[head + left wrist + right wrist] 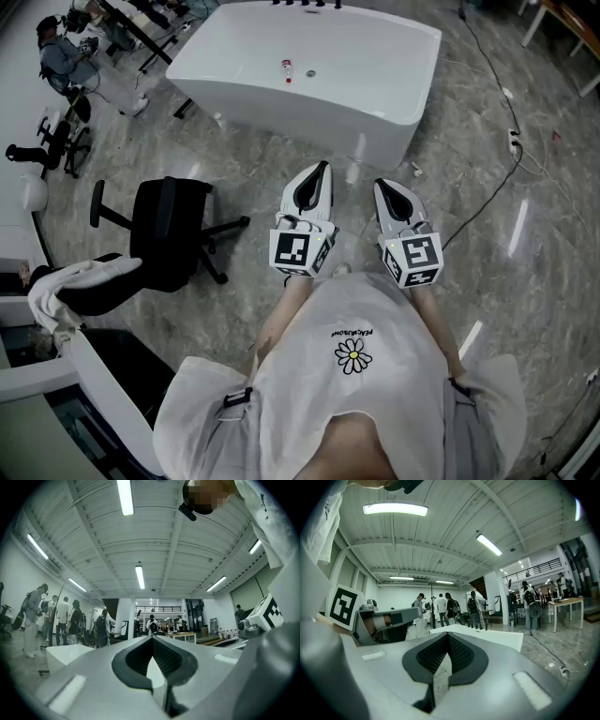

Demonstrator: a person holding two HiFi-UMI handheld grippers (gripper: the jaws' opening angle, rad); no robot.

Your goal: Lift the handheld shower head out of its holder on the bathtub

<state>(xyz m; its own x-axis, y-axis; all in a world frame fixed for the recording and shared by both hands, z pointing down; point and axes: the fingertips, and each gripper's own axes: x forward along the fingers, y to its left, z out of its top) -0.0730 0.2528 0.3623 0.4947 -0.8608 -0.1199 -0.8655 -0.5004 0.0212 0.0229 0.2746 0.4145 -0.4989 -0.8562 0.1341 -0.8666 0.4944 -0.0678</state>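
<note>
While the person stands back from the bathtub (281, 111), the left hand-held gripper (322, 169) and then the right hand-held gripper (383, 186) are held side by side in front of the body, each with its jaws pressed together and nothing between them. The shower head is too small to pick out, but it is probably among the dark fittings (305, 4) on the tub's far rim, well away from both grippers. The step in hand looks like the approach. It would go best by walking round to that far rim, spreading one gripper's jaws before reaching, and closing on the handle so that it can be raised straight up out of the holder. On the left, a black office chair (169, 230) stands on the floor near the tub's near corner and narrows that way round. A small red-topped object (287, 68) lies inside the tub. On the right, a cable (497, 183) trails across the floor and could catch a foot.
</note>
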